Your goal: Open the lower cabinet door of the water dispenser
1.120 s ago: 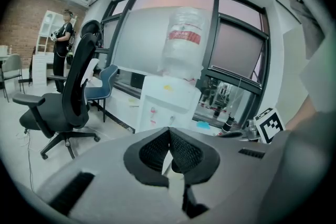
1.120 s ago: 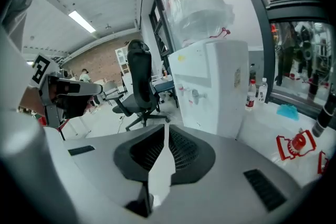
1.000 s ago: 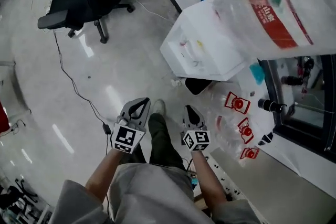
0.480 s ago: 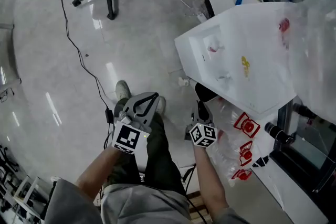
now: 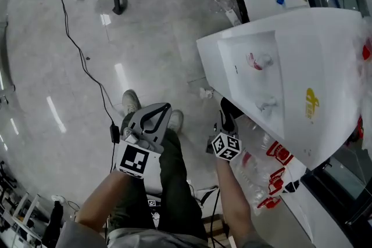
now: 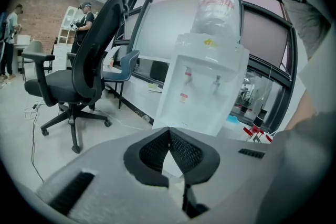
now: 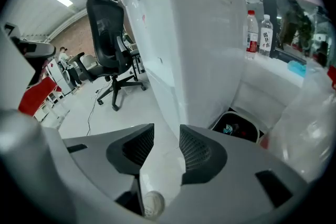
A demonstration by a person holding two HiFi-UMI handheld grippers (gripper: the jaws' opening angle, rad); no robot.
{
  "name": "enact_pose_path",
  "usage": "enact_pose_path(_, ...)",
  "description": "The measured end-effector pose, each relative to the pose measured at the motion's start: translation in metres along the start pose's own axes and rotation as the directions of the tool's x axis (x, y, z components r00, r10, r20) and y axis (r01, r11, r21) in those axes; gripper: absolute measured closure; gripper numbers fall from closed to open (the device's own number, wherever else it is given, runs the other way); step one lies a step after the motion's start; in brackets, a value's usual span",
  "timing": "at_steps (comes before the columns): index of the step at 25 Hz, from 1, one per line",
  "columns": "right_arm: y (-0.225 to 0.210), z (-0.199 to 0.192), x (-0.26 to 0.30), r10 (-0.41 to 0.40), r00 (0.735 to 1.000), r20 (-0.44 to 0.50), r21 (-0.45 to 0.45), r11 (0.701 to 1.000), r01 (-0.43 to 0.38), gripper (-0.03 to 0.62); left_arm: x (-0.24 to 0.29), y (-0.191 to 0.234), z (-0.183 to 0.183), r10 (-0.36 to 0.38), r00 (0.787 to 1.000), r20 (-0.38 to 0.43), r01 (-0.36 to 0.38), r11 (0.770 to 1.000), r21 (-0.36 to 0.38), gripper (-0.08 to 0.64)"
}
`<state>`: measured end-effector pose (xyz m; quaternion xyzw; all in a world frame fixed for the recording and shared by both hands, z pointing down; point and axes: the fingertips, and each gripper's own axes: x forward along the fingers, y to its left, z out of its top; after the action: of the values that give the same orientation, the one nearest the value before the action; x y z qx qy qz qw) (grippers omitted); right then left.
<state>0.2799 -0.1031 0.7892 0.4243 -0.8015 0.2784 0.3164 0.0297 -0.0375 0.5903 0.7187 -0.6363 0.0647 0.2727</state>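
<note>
The dispenser (image 5: 302, 43) stands upright on the floor (image 5: 145, 38) at the person's right, its long axis vertical, taps (image 5: 260, 60) facing out toward the open room. The door belongs on the lower part of that same front face, below the taps. Its seam or handle cannot be made out in any view.

The right tongs (image 5: 225, 110) are the nearer pair by far. In the head view they hang low, just beside the foot of the dispenser. Their jaws are apart and opening, with nothing pressed between the pads. The right gripper view looks at the cabinet's vertical corner edge, with the front face (image 7: 152, 44) left of that edge and the side panel (image 7: 210, 34) right of it. So, as I judge it, the door lies ahead and to the left of these tongs, and reaching it means coming round the corner.

The left tongs (image 5: 158, 115) are closed tight on nothing. They sit across the person's leg (image 5: 174, 165), well apart from the dispenser and facing its front.
</note>
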Motion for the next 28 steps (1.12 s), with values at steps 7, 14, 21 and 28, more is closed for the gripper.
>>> enact_pose_path(7,-0.03,-0.003,0.064,-0.041,0.999,0.013,0.006,0.999,0.04,0.399,0.021,0.015,-0.029,0.015,0.999,-0.03,-0.016,1.0,-0.025,0.552)
enact_pose_path(14,-0.043,-0.013,0.079,-0.115,0.993,0.04,0.082,0.99,0.111,0.373,0.028,0.016,-0.049,0.008,0.998,-0.068,-0.01,1.0,-0.029,0.552)
enact_pose_path(21,-0.051,-0.001,0.084,-0.178,0.982,0.059,0.176,0.97,0.166,0.375,0.03,0.014,-0.059,-0.006,0.996,-0.092,0.004,1.0,-0.029,0.552)
enact_pose_path(28,-0.052,-0.005,0.081,-0.216,0.976,0.04,0.175,0.963,0.206,0.43,0.033,0.012,-0.058,-0.019,0.996,-0.091,0.016,0.999,-0.037,0.552)
